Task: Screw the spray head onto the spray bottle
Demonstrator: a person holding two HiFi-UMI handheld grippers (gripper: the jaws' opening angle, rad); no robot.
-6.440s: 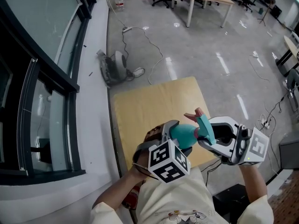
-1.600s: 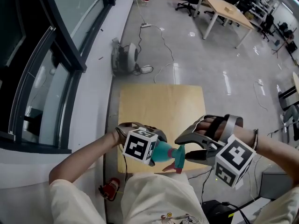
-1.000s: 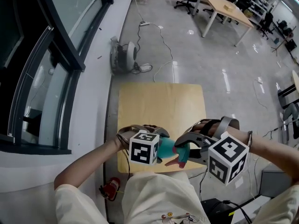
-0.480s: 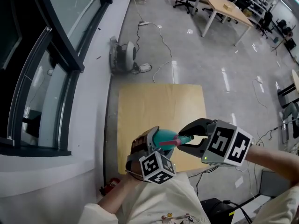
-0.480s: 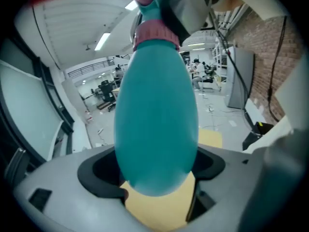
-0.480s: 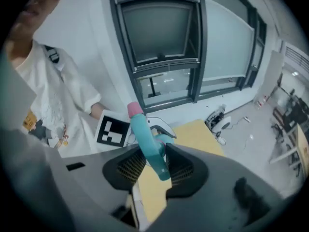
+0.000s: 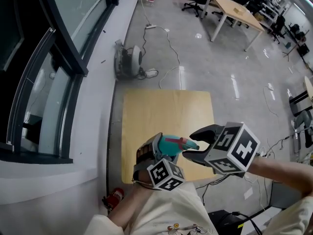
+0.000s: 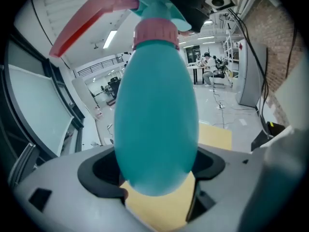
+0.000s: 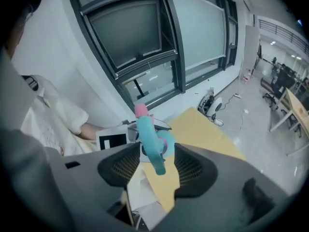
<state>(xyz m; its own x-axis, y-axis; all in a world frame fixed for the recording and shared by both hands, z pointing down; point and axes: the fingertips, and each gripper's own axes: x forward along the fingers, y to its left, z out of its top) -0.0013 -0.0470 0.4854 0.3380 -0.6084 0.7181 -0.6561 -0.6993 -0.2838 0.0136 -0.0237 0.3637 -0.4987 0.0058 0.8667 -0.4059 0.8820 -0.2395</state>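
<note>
Clamping spray bottle (image 8: 157,124), L gripper (image 8: 155,178); its view shows pink spray-head collar (image 8: 155,33).

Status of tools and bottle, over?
Left tool shut on spray bottle. Right tool jaws just opening, spray head between them. Head sits on bottle; nothing in way.

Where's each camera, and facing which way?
Head view: on the head, looking steeply down at the table; left gripper, right gripper, forearms show.
Left gripper view: along its jaws, clamped on the spray bottle.
Right gripper view: along its jaws, just opened around the spray head; a sleeve shows.
All show the spray head.
</note>
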